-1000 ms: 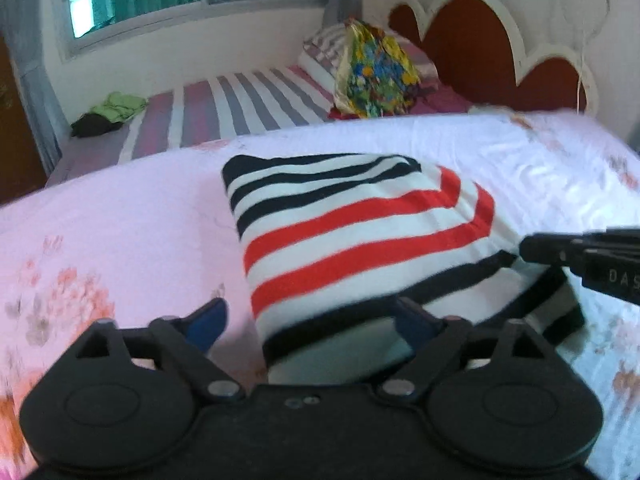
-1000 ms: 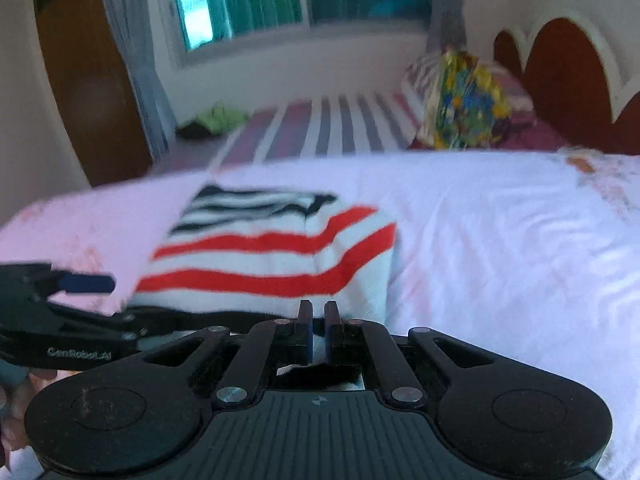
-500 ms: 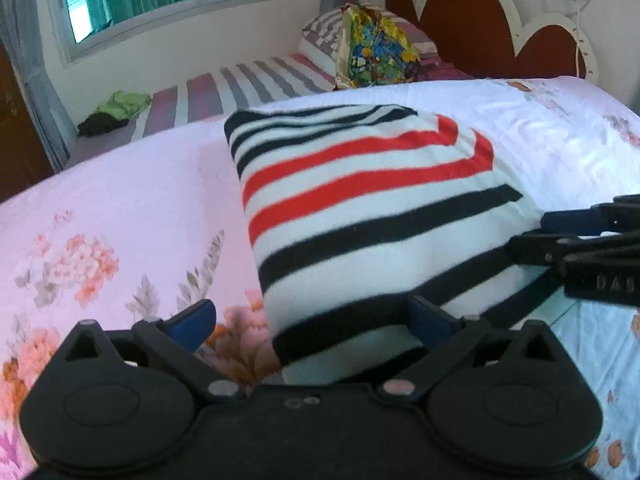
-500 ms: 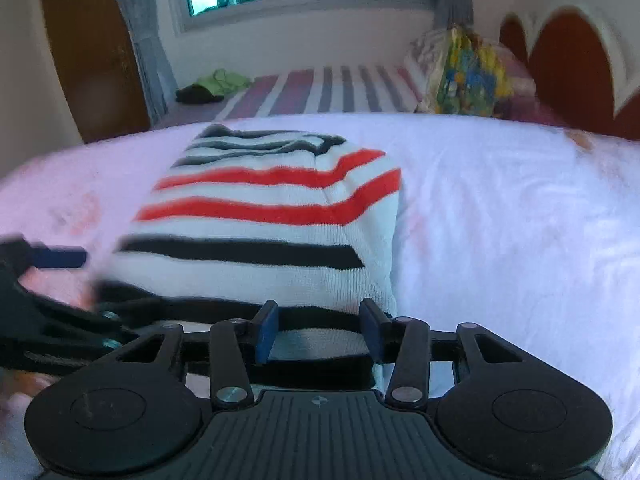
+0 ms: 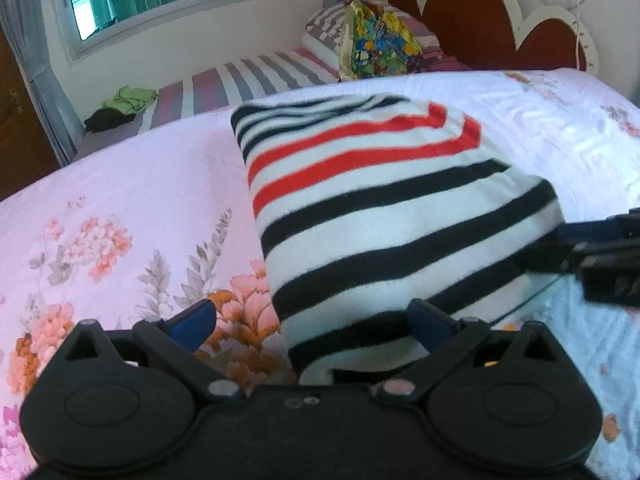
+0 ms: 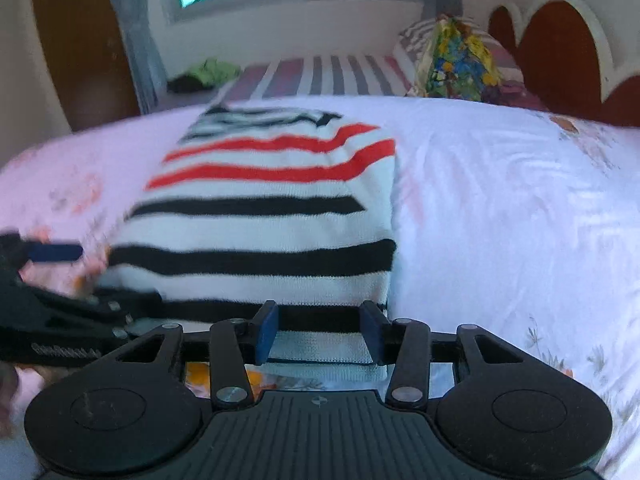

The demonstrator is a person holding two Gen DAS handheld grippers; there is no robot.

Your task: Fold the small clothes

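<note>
Striped garment (image 5: 384, 208) lies folded flat on bedsheet (image 5: 120, 208), near edge by both grippers. Left gripper (image 5: 316, 326) and right gripper (image 6: 318, 330): jaws spread wide, gripping nothing, prob. released to let fold settle.

The left claw (image 5: 312, 326) sits low with its two blue-padded fingers (image 5: 192, 322) spread wide apart, gripping nothing. The right claw (image 6: 318, 334) is likewise parted, blue pads facing each other across a clear gap. Each claw's fingers show side-on at the edge of the other's view, the two levelled close beside one another.
</note>
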